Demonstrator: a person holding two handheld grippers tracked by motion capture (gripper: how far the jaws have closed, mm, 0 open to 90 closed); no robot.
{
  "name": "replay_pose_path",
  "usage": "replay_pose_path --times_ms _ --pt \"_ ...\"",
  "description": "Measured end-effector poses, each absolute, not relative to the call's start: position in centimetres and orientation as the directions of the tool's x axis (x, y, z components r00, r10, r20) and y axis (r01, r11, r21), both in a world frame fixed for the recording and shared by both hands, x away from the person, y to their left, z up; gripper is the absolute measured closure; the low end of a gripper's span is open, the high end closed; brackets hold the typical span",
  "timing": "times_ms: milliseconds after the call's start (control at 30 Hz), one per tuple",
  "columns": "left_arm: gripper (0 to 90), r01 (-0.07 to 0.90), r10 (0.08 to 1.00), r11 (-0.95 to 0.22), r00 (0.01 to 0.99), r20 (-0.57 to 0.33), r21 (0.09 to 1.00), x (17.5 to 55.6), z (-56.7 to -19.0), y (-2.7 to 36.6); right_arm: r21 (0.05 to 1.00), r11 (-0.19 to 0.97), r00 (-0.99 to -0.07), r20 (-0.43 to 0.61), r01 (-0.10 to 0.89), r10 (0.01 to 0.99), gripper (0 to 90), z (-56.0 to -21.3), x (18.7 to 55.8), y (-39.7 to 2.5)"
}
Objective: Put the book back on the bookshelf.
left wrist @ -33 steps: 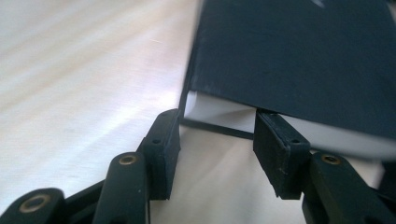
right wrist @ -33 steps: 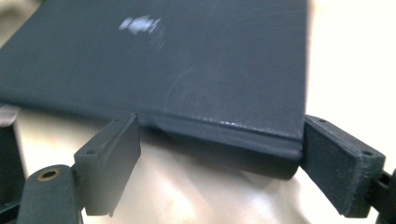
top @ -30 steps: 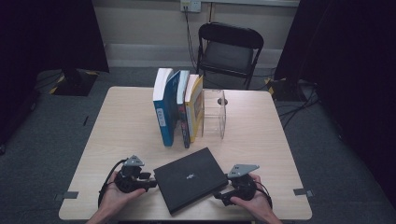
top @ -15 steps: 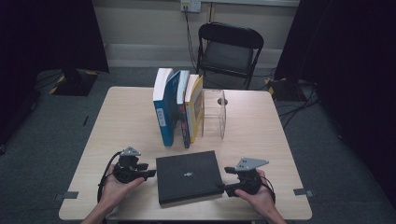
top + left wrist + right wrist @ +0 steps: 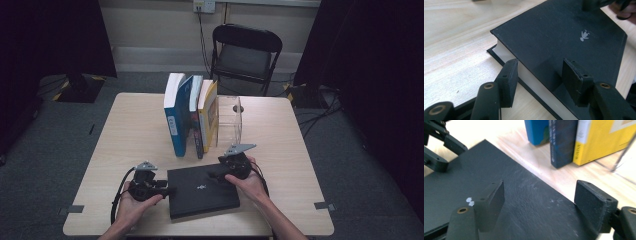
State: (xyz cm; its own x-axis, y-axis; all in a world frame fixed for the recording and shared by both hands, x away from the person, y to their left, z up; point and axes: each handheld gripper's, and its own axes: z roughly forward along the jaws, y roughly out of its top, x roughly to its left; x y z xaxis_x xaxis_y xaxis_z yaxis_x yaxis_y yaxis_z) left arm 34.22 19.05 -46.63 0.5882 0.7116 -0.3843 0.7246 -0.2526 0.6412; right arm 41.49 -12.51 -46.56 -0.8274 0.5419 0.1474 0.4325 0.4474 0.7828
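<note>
Light wooden table (image 5: 125, 135); black book (image 5: 202, 192) laid flat near front edge; blue book (image 5: 175, 117), dark book (image 5: 195, 120), yellow book (image 5: 208, 112) stood upright mid-table beside clear bookend (image 5: 235, 122)

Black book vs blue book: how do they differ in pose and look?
The black book lies flat near the table's front edge; the blue book stands upright mid-table, in a row against others. The black book's cover is plain with a small silver mark; the blue book's spine carries a white label. Both are closed.

The black book's (image 5: 564, 32) near corner is cut off in the left gripper view.
</note>
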Motion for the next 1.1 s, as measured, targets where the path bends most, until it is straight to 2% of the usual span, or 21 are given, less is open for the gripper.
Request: replay_pose_path --times_ms 100,200,300,667,800,900,1100 --pt "50.2 0.74 0.693 -0.24 0.584 -0.424 0.628 34.8 -46.9 19.1 0.779 0.465 -0.83 0.122 0.419 0.545 24.3 -46.8 41.4 -12.4" --pt "50.3 0.729 0.672 -0.247 0.604 -0.429 0.638 35.6 -47.1 18.8 0.763 0.502 -0.834 0.086 0.407 0.545 25.3 -46.9 41.1 -12.7" --pt "50.7 0.725 0.664 -0.247 0.61 -0.432 0.644 36.2 -47.2 18.4 0.755 0.503 -0.829 0.095 0.42 0.551 26.2 -46.8 40.7 -13.5" --pt "49.1 0.698 0.67 -0.298 0.638 -0.378 0.651 38.4 -46.7 15.7 0.745 0.511 -0.82 0.083 0.429 0.567 28.6 -46.6 38.1 -16.4" --pt "41.0 0.653 0.659 -0.368 0.685 -0.31 0.662 36.9 -46.2 15.6 0.745 0.515 -0.821 0.077 0.425 0.566 28.7 -46.6 37.8 -16.6" --pt "41.7 0.62 0.631 -0.375 0.715 -0.301 0.689 35.0 -45.3 16.5 0.75 0.508 -0.822 0.083 0.424 0.563 28.7 -46.7 37.9 -16.7" --pt "41.2 0.58 0.581 -0.462 0.77 -0.265 0.671 31.4 -45.8 17.3 0.75 0.505 -0.822 0.09 0.427 0.562 28.6 -46.7 37.9 -16.7"
